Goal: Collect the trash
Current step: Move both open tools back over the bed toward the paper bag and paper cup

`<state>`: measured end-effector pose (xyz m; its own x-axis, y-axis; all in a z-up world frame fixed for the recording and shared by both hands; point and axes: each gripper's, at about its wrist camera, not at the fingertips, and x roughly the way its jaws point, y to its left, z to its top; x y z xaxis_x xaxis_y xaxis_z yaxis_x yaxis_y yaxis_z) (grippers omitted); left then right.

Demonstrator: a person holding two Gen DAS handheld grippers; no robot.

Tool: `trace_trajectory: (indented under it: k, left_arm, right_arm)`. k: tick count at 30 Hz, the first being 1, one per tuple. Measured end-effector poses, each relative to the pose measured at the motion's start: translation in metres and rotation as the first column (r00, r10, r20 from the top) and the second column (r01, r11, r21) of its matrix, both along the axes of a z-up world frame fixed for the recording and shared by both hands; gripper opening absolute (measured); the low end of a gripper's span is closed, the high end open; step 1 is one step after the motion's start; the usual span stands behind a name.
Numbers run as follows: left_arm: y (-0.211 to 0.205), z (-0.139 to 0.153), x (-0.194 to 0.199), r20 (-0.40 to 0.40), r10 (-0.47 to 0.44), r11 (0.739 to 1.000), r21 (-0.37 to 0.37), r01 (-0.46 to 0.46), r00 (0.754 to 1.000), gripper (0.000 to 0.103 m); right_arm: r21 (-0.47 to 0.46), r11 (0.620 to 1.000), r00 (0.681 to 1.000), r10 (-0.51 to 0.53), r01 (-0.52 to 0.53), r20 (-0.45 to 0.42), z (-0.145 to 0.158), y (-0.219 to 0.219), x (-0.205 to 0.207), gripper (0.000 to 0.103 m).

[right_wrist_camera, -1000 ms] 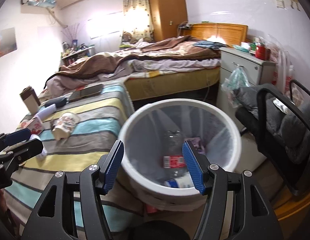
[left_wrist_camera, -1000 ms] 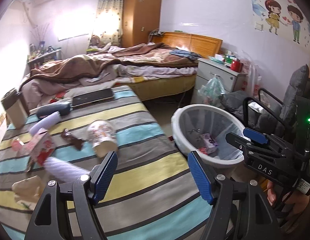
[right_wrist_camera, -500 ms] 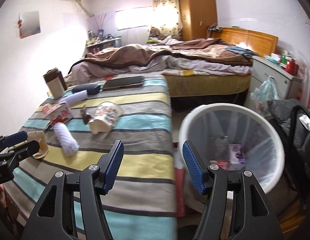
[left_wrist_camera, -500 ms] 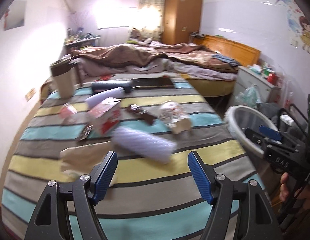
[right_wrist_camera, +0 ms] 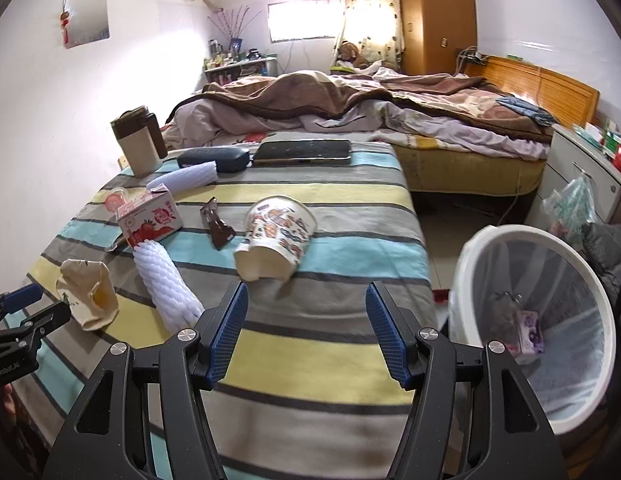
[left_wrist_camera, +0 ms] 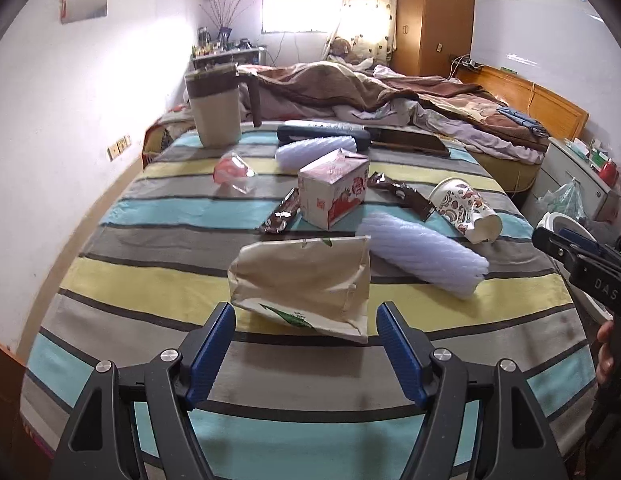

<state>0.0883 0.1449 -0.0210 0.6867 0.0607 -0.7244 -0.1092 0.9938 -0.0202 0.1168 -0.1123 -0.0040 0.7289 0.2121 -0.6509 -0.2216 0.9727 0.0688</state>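
Trash lies on the striped cloth of the table. A beige paper bag lies just beyond my open, empty left gripper; it also shows in the right wrist view. A white foam sleeve, a red-and-white carton, brown wrappers and a patterned paper cup lie further on. My right gripper is open and empty, a little short of the cup. The white trash bin stands on the floor to its right and holds some trash.
A beige jug, a dark case, a second foam sleeve, a tablet and a pink wrapper are at the table's far end. A bed lies behind and a nightstand stands right.
Both grippers have swung left from the trash bin towards the table. The left one now faces the paper bag and the right one faces the cup. Both stayed open.
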Motion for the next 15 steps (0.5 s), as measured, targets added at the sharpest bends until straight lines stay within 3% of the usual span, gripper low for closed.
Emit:
trace_trajectory:
  k: [7, 15]
  left_arm:
    - [-0.002, -0.020, 0.013, -0.060, -0.033, 0.999, -0.024, 0.032, 0.998, 0.073]
    - [0.027, -0.028, 0.015, -0.092, 0.036, 0.999, -0.026, -0.038, 0.995, 0.073]
  right_arm:
    - [-0.008, 1.000, 0.999, 0.011, -0.012, -0.040, -0.004, 0.013, 0.027, 0.063]
    - [-0.015, 0.999, 0.995, 0.030, -0.032, -0.095, -0.013, 0.024, 0.044, 0.063]
